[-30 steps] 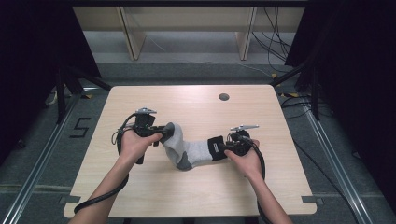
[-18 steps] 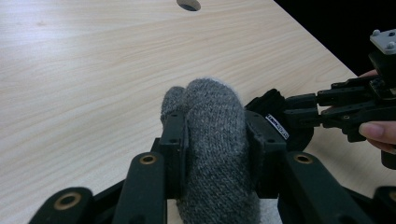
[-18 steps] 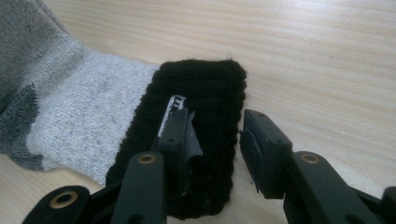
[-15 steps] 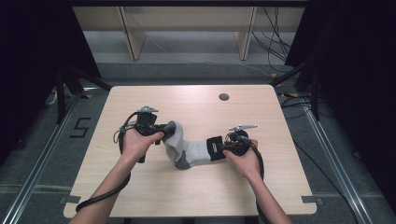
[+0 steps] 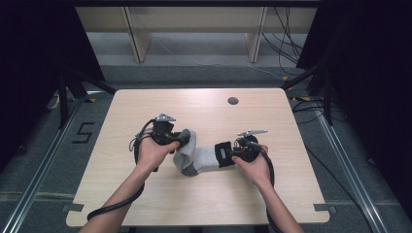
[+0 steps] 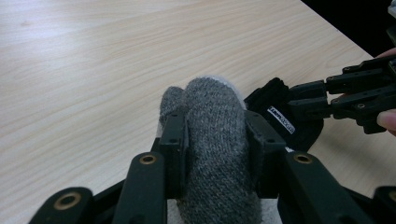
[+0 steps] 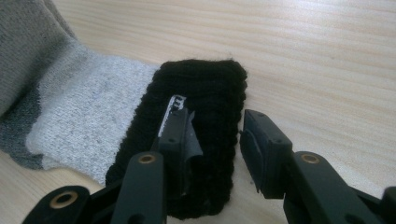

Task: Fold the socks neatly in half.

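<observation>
A grey sock [image 5: 206, 158] with a black cuff [image 5: 223, 154] lies across the middle of the wooden table [image 5: 194, 104]. My left gripper [image 5: 187, 138] is shut on its dark grey toe end [image 6: 215, 107] and holds that end up off the table, so the sock bends. My right gripper [image 5: 228, 154] is at the cuff [image 7: 212, 84], which lies flat. Its left jaw rests on the cuff beside a small white label [image 7: 177, 101]. Its right jaw stands at the cuff's edge with table showing between them. The right gripper [image 6: 299, 95] also appears beyond the toe in the left gripper view.
A round cable hole [image 5: 232, 101] sits near the table's far edge. Cables trail from both grippers off the near edge. Black frame posts and dark curtains stand to either side, and shelving stands beyond the far edge.
</observation>
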Tool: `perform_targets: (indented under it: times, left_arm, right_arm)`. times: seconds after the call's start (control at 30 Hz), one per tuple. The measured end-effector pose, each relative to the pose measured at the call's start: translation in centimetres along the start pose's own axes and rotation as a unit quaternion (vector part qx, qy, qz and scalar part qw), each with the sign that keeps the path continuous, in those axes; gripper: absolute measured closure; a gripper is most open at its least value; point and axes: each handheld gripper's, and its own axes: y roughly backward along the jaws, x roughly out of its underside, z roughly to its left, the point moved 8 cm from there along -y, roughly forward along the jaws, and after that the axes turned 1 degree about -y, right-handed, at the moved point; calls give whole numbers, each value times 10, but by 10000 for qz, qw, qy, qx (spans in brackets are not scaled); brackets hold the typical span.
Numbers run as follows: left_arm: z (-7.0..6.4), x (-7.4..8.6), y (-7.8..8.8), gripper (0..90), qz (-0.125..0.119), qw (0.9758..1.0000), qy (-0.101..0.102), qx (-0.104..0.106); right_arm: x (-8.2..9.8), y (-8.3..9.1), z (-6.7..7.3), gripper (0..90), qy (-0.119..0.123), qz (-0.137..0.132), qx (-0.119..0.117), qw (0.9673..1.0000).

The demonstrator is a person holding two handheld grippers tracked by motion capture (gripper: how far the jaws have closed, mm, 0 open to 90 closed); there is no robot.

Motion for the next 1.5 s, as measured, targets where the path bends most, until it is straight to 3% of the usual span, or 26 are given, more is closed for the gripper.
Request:
perform_targets:
  times: [0.93, 1.5]
  left_arm:
    - [-30, -8, -33, 641, 250, 9991, -312, -166]
    - [-40, -6, -61, 637, 404, 9969, -481, -479]
  right_arm:
    - [1, 0, 1, 624, 1, 39, -63, 10000]
    - [2, 0, 2, 621, -35, 42, -120, 9999]
